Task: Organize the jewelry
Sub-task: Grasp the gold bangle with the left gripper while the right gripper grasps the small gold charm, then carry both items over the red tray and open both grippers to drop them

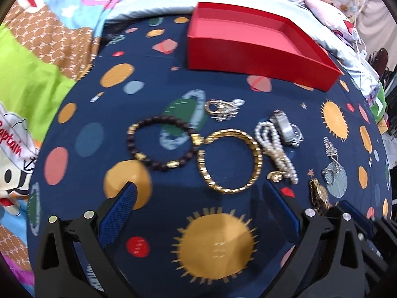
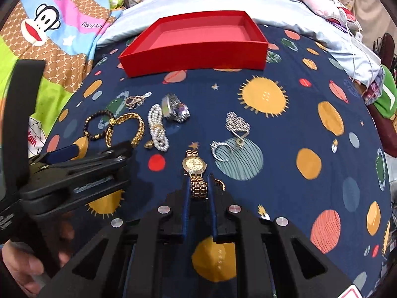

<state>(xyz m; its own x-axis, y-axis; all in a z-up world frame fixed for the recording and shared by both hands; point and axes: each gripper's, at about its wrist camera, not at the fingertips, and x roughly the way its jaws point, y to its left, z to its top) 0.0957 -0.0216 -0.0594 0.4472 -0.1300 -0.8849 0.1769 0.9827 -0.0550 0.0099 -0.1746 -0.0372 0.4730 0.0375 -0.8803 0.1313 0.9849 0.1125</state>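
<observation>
An open, empty red box (image 1: 258, 49) (image 2: 196, 47) stands at the far side of the navy planet-print cloth. Jewelry lies in front of it: a dark bead bracelet (image 1: 158, 144) (image 2: 95, 126), a gold bangle (image 1: 229, 160) (image 2: 125, 129), a pearl bracelet (image 1: 275, 146) (image 2: 157, 130), a silver watch (image 1: 287, 129) (image 2: 176, 110) and silver brooches (image 1: 222, 109) (image 2: 237, 124). My left gripper (image 1: 198, 193) is open, just short of the gold bangle. My right gripper (image 2: 198, 186) is shut on the band of a gold watch (image 2: 196, 171), also seen in the left wrist view (image 1: 318, 196).
A silver ring (image 2: 220, 150) and a small gold charm (image 2: 148, 144) lie near the watches. Cartoon-print bedding (image 1: 37, 62) lies to the left, a light blue pillow (image 2: 248, 0) behind the box, and clutter (image 2: 382, 99) at the right edge.
</observation>
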